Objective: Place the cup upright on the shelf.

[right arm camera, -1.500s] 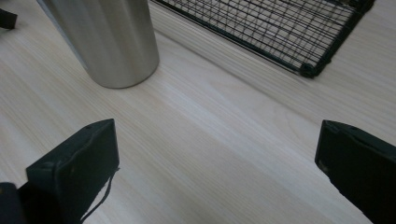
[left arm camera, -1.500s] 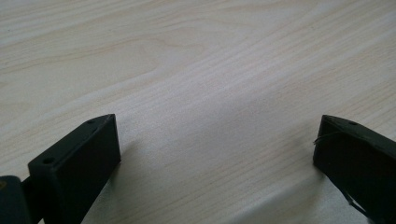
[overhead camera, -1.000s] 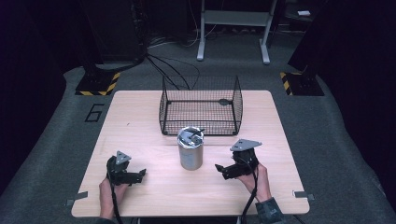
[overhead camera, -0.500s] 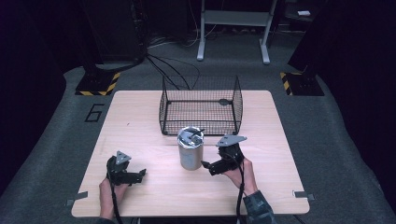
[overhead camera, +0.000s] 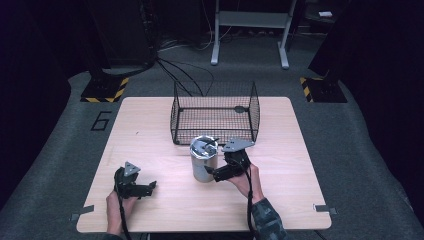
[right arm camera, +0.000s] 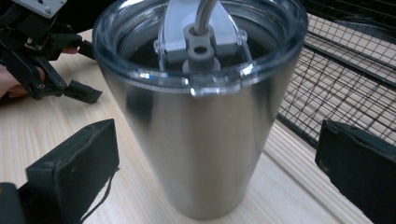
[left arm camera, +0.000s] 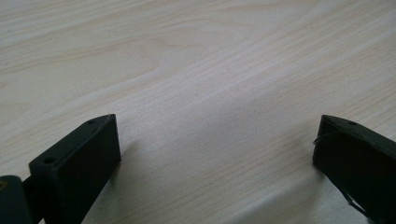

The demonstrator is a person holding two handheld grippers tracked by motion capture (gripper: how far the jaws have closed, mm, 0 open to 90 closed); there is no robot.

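Now the right gripper (overhead camera: pixel 216 173), wide open and holding nothing, frames the steel tumbler (right arm camera: pixel 201 112) on the counter (overhead camera: pixel 280 195); next it should close squarely on it.

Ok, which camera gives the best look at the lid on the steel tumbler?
The right gripper view: the clear lid sits close up, with its grey slider visible on the steel tumbler. The high view shows the lid small and from above. The left gripper view looks at bare table.
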